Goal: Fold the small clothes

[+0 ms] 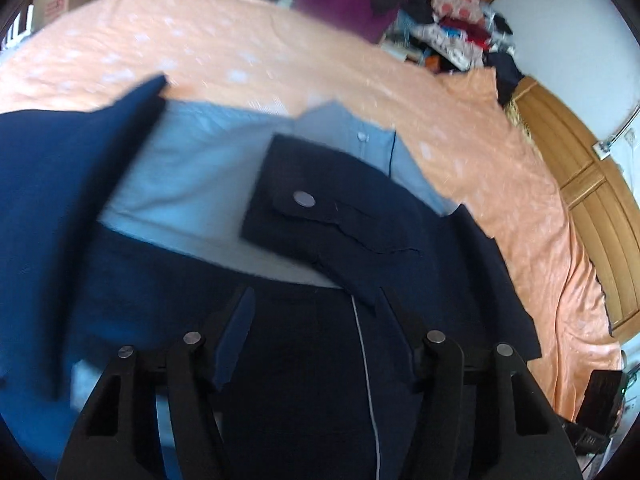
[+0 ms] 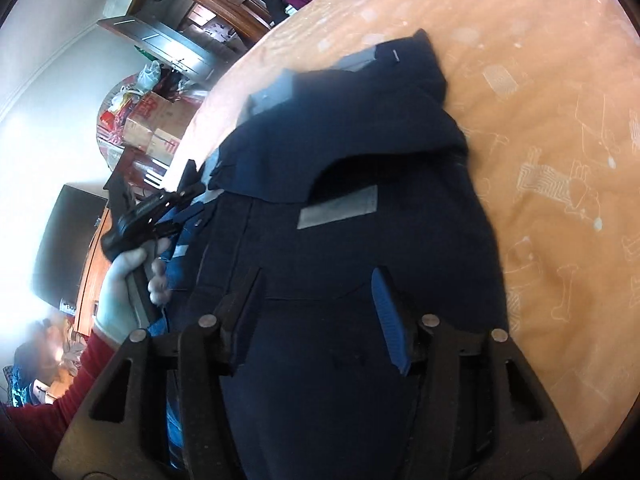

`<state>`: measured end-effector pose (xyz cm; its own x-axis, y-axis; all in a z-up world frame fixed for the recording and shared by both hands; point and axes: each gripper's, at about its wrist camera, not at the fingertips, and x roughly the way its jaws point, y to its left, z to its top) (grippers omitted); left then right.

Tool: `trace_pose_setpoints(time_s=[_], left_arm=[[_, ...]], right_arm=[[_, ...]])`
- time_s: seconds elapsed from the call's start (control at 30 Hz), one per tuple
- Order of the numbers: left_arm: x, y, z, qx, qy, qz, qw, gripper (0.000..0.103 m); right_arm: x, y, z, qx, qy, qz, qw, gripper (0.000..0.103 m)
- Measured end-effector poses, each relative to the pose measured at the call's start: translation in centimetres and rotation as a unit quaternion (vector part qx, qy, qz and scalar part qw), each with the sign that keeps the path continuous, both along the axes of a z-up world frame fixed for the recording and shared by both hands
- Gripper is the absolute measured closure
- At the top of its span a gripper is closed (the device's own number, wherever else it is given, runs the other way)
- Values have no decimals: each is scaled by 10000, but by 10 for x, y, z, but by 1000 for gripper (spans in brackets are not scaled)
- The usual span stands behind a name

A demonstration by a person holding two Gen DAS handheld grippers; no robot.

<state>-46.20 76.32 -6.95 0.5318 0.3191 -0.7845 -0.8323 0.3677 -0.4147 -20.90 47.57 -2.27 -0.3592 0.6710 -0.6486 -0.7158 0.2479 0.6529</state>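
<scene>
A navy garment (image 1: 400, 208) lies spread on an orange bedspread (image 1: 240, 40). Its light blue inner part (image 1: 192, 176) is exposed, and a pocket flap with a silver snap (image 1: 304, 199) lies across it. A navy flap at the left is blurred. My left gripper (image 1: 320, 296) stands open just over the dark cloth, fingers wide apart. In the right wrist view the same navy garment (image 2: 360, 152) is bunched, with a grey strip (image 2: 340, 210) showing. My right gripper (image 2: 316, 280) is open above it. The left gripper (image 2: 176, 204), held by a hand (image 2: 120, 280), is at the garment's left edge.
A wooden wardrobe (image 1: 592, 184) stands past the bed's right side. Piled clothes and clutter (image 1: 440, 20) sit beyond the far edge. Cardboard boxes (image 2: 152, 128) and a dark screen (image 2: 68, 240) are off the bed's left side. A red sleeve (image 2: 48, 412) reaches in. Bare bedspread (image 2: 540, 120) lies right of the garment.
</scene>
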Motion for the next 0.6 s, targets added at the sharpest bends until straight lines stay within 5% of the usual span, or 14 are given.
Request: trace_pose_setpoints(time_s=[0.23,0.3,0.37,0.6], left_arm=[[13,29,-19,-176,-137,468,9987,42],[17,37,-27,-276,-323,579,9974,78],[16,44,-32,-348,-521,650,9959,88],[-31,1,35,897,-921,937,9873,94]], right_arm=[[-16,14,-17,10,-7,263,9997,48],[-18,11,-16,41,-42,308,9995,48],[-20,10,-13,74,-46,328,9994,48],[-7,-4,-6,138,-232,191,9995,48]])
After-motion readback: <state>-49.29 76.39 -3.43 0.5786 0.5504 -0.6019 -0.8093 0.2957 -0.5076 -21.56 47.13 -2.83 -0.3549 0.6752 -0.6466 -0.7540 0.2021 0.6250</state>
